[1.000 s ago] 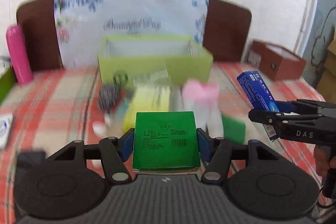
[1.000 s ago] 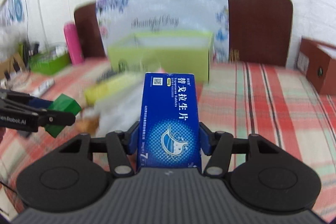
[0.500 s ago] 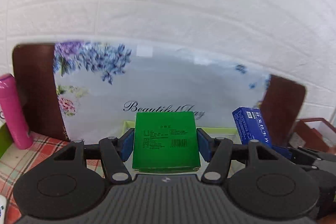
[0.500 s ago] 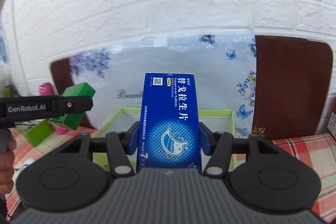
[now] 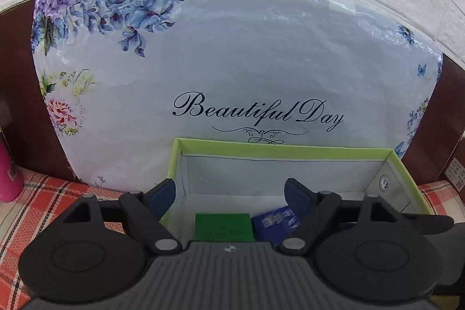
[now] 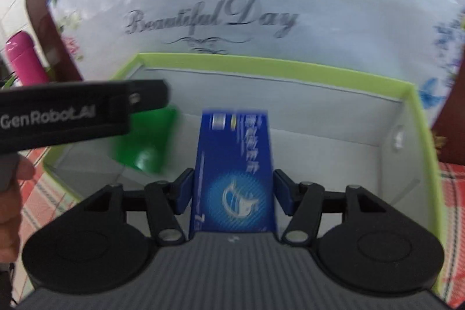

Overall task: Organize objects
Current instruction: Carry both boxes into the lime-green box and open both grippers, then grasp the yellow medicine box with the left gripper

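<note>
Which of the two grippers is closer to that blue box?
Right. The right gripper has the blue box between its opened fingers; the left gripper hangs beside it.

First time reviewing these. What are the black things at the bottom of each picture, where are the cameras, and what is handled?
No robot: a person holds a two-finger gripper in each hand, each carrying a camera looking along its fingers. The left gripper, jaws just opened, is empty; the green box is inside the lime bin. The right gripper has just been opening too; the blue box is between its jaws, unclamped, over the bin. A checked cloth lies underneath, a floral bag behind.
</note>
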Available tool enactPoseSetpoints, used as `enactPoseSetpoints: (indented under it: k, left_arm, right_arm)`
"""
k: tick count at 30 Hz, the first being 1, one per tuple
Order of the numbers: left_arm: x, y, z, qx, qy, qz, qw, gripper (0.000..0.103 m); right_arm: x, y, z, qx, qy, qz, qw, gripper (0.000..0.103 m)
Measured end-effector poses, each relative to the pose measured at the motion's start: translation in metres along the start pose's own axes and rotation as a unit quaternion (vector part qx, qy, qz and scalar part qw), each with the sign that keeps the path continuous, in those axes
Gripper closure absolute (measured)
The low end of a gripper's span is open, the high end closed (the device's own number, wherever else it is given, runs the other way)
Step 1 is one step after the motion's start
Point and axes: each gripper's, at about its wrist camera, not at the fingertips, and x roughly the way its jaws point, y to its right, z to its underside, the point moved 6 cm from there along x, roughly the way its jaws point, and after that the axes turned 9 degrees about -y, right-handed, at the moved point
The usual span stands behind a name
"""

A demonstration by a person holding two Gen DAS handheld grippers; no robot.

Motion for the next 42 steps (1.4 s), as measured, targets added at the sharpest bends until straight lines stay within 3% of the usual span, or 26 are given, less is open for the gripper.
enactPoseSetpoints:
  k: [4,9,12,19,23,27,30,36,39,42]
  left_arm:
    - [-0.019,-0.004,-0.001,-0.011,0.012,-0.001,0.9999,0.018]
    - [-0.061,0.01,0.004,-0.032,0.017,0.01,0.9993,0.018]
    - [-0.095,0.026,0.015,-0.017,0.029,0.01,0.9994,0.018]
    - [-0.159,0.056,0.07,0.034,0.047,0.0,0.9983,0.017]
    - [-0.175,0.057,0.112,0.029,0.034,0.012,0.9989,0.017]
    - [-0.171,0.054,0.154,0.011,-0.003,0.034,0.9994,0.017]
    - [-0.16,0.05,0.173,0.007,-0.027,0.027,0.9993,0.017]
    - [-0.129,0.046,0.165,0.016,-0.037,0.023,0.9989,0.017]
    - [-0.105,0.052,0.162,0.031,-0.061,0.024,0.9974,0.018]
    - [-0.093,0.059,0.159,0.035,-0.057,0.025,0.9975,0.017]
  right_arm:
    - [-0.021,0.006,0.003,-0.005,0.036,-0.005,0.999,0.028]
    - [-0.075,0.02,0.02,-0.012,0.093,0.033,0.995,0.012]
    - [-0.113,0.025,0.036,-0.004,0.123,0.044,0.991,0.003]
    - [-0.198,0.026,0.09,0.006,0.181,0.03,0.983,0.0]
    - [-0.23,0.025,0.134,0.005,0.203,0.028,0.979,0.0]
    - [-0.239,0.025,0.181,-0.001,0.199,0.018,0.98,0.0]
    - [-0.232,0.032,0.212,0.004,0.176,0.016,0.984,0.004]
    - [-0.208,0.046,0.264,0.029,0.111,0.018,0.993,0.022]
    - [-0.206,0.05,0.273,0.034,0.105,0.014,0.994,0.028]
    - [-0.203,0.051,0.272,0.027,0.106,0.021,0.994,0.031]
